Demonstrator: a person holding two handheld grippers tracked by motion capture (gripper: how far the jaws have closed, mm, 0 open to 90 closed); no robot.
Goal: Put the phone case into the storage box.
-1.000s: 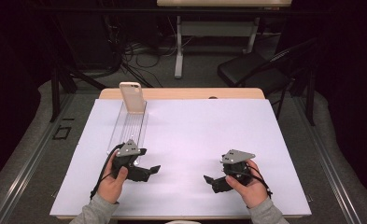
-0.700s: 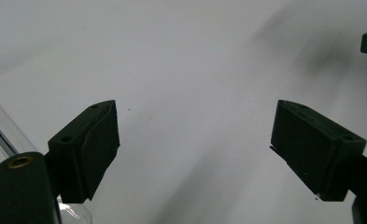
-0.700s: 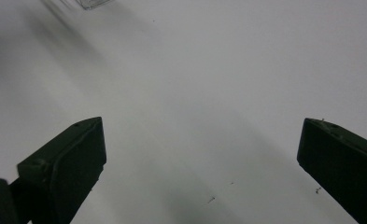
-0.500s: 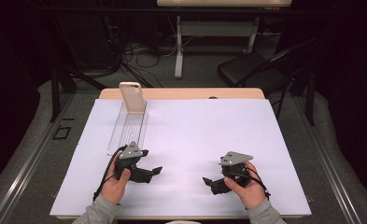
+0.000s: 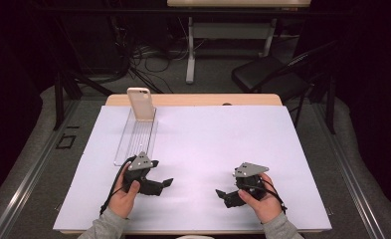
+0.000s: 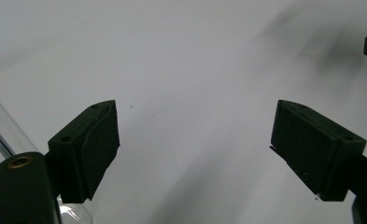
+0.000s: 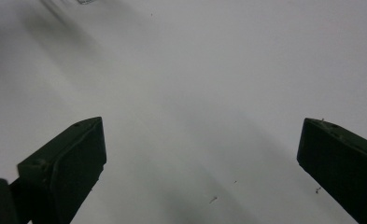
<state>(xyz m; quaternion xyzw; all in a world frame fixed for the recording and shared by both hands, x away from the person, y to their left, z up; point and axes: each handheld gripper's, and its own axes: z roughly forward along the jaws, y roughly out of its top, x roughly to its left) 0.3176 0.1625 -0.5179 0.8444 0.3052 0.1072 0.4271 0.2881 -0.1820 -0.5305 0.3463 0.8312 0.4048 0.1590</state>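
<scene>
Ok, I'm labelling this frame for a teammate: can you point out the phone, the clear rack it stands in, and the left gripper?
phone (image 5: 140, 104), high view, middle of its back.
clear rack (image 5: 135, 140), high view, ribbed floor in front of the phone.
left gripper (image 5: 164, 185), high view, between its open fingertips.

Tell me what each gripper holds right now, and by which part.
Nothing is held. The left gripper and the right gripper both have their jaws spread wide over the bare white table. The phone case stands apart on its clear rack.
</scene>
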